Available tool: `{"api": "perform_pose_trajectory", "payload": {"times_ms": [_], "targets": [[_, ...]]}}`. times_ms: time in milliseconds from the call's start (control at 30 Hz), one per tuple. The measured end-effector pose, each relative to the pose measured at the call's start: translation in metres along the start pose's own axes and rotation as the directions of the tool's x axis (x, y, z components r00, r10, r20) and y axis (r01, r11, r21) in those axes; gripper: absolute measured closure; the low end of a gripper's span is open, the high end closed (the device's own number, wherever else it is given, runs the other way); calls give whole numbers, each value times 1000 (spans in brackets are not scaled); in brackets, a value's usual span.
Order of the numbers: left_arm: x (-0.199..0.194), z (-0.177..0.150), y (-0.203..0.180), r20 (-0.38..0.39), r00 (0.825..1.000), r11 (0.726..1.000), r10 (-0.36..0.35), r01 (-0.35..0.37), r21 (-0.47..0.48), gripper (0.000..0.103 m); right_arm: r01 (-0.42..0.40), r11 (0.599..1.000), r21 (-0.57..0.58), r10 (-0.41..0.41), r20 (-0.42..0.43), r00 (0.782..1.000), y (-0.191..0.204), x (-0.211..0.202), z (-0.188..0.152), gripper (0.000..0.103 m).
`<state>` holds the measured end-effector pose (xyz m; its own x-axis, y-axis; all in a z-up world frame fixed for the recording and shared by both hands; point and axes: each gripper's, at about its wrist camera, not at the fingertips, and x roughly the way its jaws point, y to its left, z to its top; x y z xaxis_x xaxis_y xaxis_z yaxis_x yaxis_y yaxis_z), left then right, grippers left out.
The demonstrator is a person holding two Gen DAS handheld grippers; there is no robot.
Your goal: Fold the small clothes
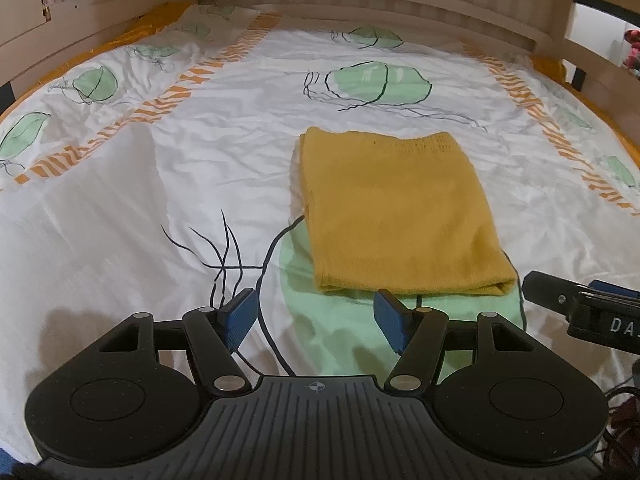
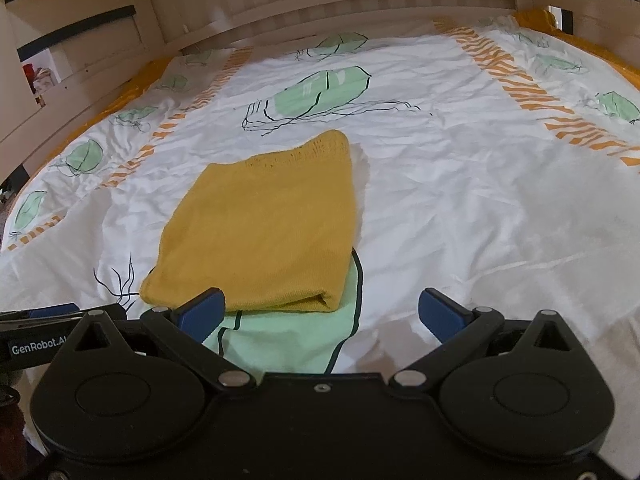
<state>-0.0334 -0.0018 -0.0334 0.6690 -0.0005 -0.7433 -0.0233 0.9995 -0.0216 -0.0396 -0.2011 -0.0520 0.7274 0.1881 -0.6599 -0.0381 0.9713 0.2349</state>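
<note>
A mustard-yellow knit garment (image 1: 396,208) lies folded into a flat rectangle on the bed; it also shows in the right wrist view (image 2: 264,228). My left gripper (image 1: 316,320) is open and empty, just short of the garment's near folded edge and to its left. My right gripper (image 2: 324,314) is open and empty, just short of the garment's near right corner. The right gripper's body shows at the right edge of the left wrist view (image 1: 580,308), and the left gripper's body shows at the left edge of the right wrist view (image 2: 44,332).
The bed is covered by a white sheet (image 1: 168,208) printed with green leaves and orange stripes. A pale wooden headboard (image 1: 360,4) runs along the far side and wooden rails (image 2: 80,72) stand at the sides.
</note>
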Motion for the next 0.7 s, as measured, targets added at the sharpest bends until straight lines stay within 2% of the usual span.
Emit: {"api": "perform_pose_trajectory", "payload": {"times_ms": [700], "targets": [[5, 0, 1, -19, 1000, 1000, -4, 4, -11, 41, 1, 1000, 11, -1, -21, 1000, 0, 7, -2, 1]]}}
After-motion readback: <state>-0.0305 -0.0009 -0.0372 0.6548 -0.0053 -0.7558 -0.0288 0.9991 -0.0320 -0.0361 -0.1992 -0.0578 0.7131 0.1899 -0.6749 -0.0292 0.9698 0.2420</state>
